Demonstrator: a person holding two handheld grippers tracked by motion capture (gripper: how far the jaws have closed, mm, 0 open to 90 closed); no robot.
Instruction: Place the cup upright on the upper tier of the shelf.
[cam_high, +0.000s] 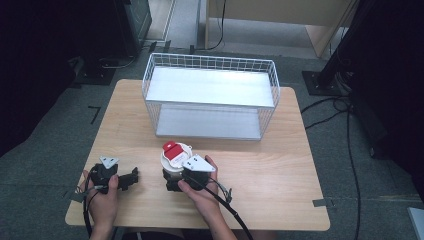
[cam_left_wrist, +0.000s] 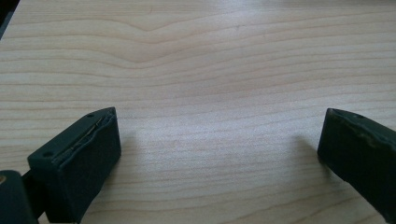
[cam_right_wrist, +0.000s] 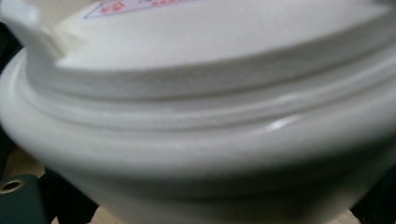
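Observation:
A round white tub (cam_high: 175, 159) with a red and white label on its lid stands on the wooden table (cam_high: 280, 165) near the front middle. My right gripper (cam_high: 176, 176) is behind it, jaws on either side of its body, shut on it. In the right gripper view the tub's (cam_right_wrist: 196, 121) lid rim and wall are very close, with dark jaw parts at the bottom corners. My left gripper (cam_high: 133, 178) rests at the front left of the table. Its jaws stand wide apart over bare wood, and the gripper (cam_left_wrist: 219, 140) holds nothing.
A white wire basket rack (cam_high: 210, 102) with an upper and a lower shelf stands at the back middle of the table, its open side towards me. Black stands and cables lie on the floor to the right and the back left.

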